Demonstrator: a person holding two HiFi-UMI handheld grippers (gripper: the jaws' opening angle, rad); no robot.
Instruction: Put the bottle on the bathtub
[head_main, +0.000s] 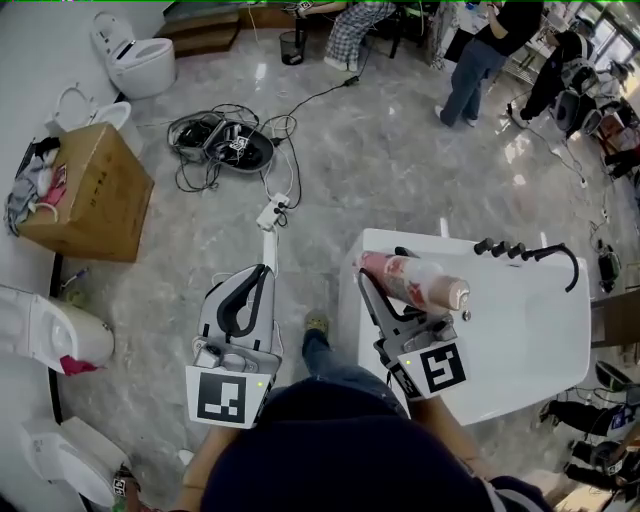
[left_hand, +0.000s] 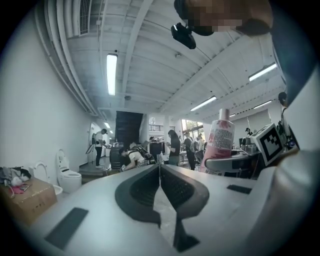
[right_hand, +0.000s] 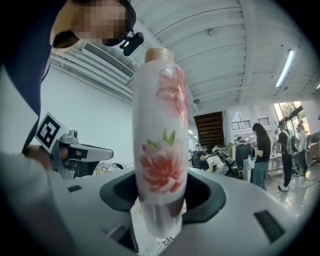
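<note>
At the tub's (head_main: 520, 340) corner, the right gripper (head_main: 376, 287) pinches the bottle (head_main: 415, 279); the left gripper (head_main: 263, 275) is pressed together, empty. The carry looks nearly done. Next, stand the bottle on the tub and let go.

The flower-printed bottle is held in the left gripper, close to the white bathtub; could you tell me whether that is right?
Not quite. The bottle is clamped in the right gripper, as the right gripper view shows. The left gripper has its jaws together on nothing. The rest holds: the bottle is close to the white bathtub.
</note>
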